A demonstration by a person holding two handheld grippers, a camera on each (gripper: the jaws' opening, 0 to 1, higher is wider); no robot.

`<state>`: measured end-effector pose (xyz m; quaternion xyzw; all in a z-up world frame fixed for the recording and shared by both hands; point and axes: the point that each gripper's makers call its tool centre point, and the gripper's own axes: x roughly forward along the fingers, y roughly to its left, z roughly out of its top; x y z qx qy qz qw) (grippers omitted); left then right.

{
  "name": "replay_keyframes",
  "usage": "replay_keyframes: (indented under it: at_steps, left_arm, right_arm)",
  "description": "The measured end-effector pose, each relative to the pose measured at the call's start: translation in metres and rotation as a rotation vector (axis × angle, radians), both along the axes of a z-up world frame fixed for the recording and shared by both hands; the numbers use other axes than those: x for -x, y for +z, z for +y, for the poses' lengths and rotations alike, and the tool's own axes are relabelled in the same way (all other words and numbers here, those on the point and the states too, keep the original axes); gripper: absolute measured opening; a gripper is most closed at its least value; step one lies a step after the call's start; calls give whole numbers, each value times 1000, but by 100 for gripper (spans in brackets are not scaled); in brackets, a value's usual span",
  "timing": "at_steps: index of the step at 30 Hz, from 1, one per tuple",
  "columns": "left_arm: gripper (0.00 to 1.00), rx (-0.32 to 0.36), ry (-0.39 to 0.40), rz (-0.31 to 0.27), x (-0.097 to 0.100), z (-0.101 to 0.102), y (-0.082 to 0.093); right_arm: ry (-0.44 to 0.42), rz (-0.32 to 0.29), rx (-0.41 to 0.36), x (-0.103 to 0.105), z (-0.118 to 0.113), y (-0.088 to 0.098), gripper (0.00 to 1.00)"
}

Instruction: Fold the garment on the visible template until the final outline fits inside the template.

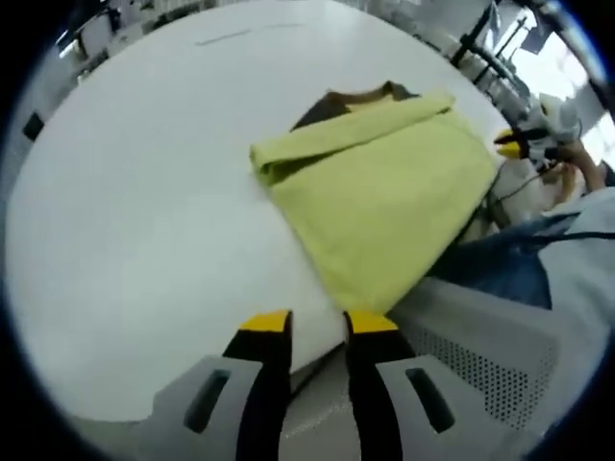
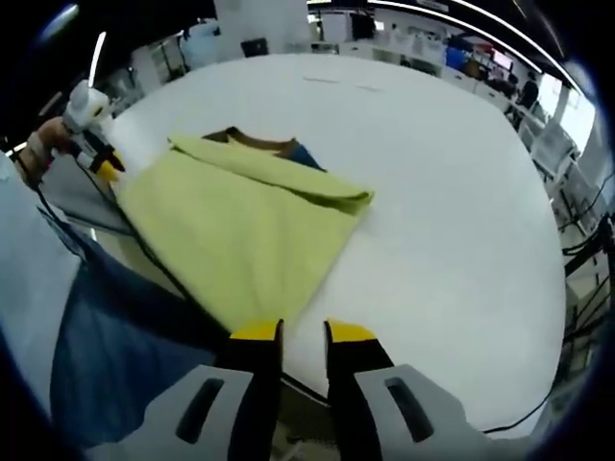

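A soft yellow-green folded garment (image 1: pixel 384 197) lay on a big white round tabletop (image 1: pixel 144 192). It sat near the edge where the person stood, and part of it hung over that edge. One side was folded over into a thick band across the top. A bit of brown collar (image 1: pixel 360 95) peeked out from under that band.

The left gripper (image 1: pixel 318 327) was held just off the tabletop's edge, close to the hanging corner of the garment. Its black jaws with yellow tips stood a little apart and held nothing.

In the right gripper view, the same garment (image 2: pixel 231 226) spread out in front of the right gripper (image 2: pixel 303 334). Its jaws were also a little apart and empty, just beside the near edge of the cloth.

The person's blue jeans (image 2: pixel 115 336) showed by the tabletop. A grey panel full of small holes (image 1: pixel 480 360) sat below the tabletop's edge.
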<state>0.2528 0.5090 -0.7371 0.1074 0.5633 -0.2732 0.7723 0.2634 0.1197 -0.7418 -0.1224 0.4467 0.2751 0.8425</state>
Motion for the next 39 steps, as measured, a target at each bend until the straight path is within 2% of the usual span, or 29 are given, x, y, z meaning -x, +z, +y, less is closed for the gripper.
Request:
replay_keyframes:
  at_steps: [8, 17, 22, 28, 32, 39]
  left_arm:
    - [26, 7, -9, -44, -12, -1, 12]
    - [30, -10, -18, -85, -24, 0, 21]
    - [34, -1, -31, -112, -28, -3, 27]
    - [43, -6, -41, -137, -31, -4, 29]
    - [47, -25, -51, -158, -34, -3, 31]
    - [60, -18, -64, -204, -42, -6, 38]
  right_arm:
    - [12, -25, 10, -12, -1, 8, 20]
    - [31, -44, 22, -23, -1, 13, 24]
    - [38, -58, 40, -27, 0, 14, 37]
    - [46, -66, 36, -30, 2, 16, 39]
    - [57, -74, 47, -33, 3, 18, 45]
    - [72, -101, 63, -41, 5, 24, 58]
